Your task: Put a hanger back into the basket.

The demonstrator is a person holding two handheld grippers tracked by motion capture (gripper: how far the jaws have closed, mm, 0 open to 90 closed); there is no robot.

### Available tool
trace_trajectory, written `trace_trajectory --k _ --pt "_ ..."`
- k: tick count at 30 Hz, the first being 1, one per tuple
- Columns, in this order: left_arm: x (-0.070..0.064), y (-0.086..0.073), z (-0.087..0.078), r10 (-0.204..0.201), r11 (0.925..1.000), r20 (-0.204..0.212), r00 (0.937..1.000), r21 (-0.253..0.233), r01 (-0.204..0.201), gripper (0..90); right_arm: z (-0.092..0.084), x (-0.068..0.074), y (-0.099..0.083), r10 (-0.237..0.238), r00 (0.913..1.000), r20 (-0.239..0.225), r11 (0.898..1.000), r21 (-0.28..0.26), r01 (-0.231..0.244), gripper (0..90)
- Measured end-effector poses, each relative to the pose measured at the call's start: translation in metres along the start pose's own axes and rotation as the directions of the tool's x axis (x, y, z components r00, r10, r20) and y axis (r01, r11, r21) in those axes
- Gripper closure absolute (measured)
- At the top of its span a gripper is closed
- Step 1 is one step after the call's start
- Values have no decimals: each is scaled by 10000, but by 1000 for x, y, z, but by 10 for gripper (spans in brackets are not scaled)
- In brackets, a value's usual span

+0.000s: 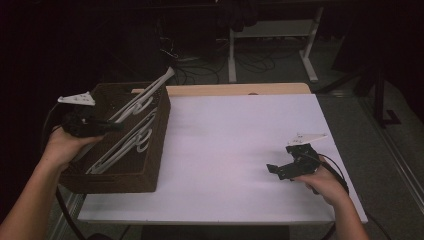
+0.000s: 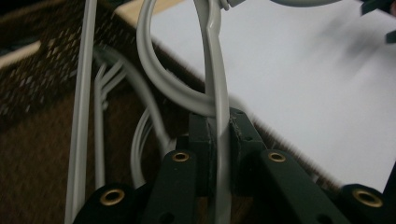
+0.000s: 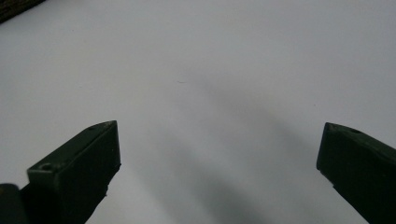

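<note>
My left gripper [image 1: 118, 126] is over the brown woven basket [image 1: 159, 145] at the table's left side. It is shut on a pale grey plastic hanger [image 1: 150, 91], which slants up and away past the basket's far rim. In the left gripper view the hanger's thin bar [image 2: 215, 74] is pinched between the two pads of my left gripper [image 2: 218, 125]. Several more pale hangers [image 1: 125, 147] lie inside the basket. Low over the white table [image 1: 235, 145] at the right, my right gripper [image 1: 282, 161] is open, and its jaws [image 3: 217, 154] stand wide apart with nothing between them.
A wooden strip [image 1: 240, 89] runs along the table's far edge. Beyond it stand white desk legs [image 1: 232, 55] and loose cables [image 1: 250, 62] on the dark floor. A corner of the basket [image 3: 14, 9] shows at the top left of the right gripper view.
</note>
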State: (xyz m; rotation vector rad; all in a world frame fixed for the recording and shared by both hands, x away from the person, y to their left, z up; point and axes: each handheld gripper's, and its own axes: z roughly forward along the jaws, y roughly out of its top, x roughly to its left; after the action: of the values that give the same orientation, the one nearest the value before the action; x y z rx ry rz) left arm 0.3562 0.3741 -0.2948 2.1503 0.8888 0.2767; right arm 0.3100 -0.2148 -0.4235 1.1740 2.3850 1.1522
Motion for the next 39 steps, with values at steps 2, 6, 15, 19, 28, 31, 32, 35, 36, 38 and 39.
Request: trace_trajectory --k 2,6,15,19,28,31,32,35,36,38,39 --pt "5 -10 -4 -124 9999 -111 9999 118 126 821 1 0 0 -28 10000 4 10000 16 28 0" --pt "13 -24 -9 -331 9988 -400 9987 349 345 821 2 0 0 -23 10000 5 10000 45 23 0" --pt "22 -45 11 -574 9918 -261 9980 1128 599 817 4 1 1 -59 10000 -19 9999 104 59 0" --pt "22 -47 18 -479 9920 -594 9971 1143 544 567 3 1 1 -114 9999 -19 9999 85 114 0" --pt "6 -33 18 -614 9980 -39 9981 -128 614 368 -7 5 8 -220 9997 -101 9996 -187 218 0" --pt "-6 -28 21 -545 9953 336 9980 -781 570 293 -11 8 12 -287 9995 -161 9991 -326 282 0" --pt "-11 -26 22 -494 9939 462 9977 -962 536 275 -13 8 13 -306 9993 -194 9989 -361 299 0" --pt "-24 -21 27 -288 9880 911 9954 -1484 421 230 -17 12 17 -406 9989 -248 9980 -496 393 0" --pt "-29 -19 29 -214 9859 1047 9943 -1629 383 216 -19 13 19 -455 9986 -282 9976 -541 439 0" --pt "-38 -16 33 -46 9837 1242 9922 -1780 268 186 -22 15 22 -477 9981 -389 9971 -608 453 0" --pt "-43 -15 36 59 9831 1334 9910 -1820 186 177 -23 16 24 -530 9977 -414 9965 -662 502 0"
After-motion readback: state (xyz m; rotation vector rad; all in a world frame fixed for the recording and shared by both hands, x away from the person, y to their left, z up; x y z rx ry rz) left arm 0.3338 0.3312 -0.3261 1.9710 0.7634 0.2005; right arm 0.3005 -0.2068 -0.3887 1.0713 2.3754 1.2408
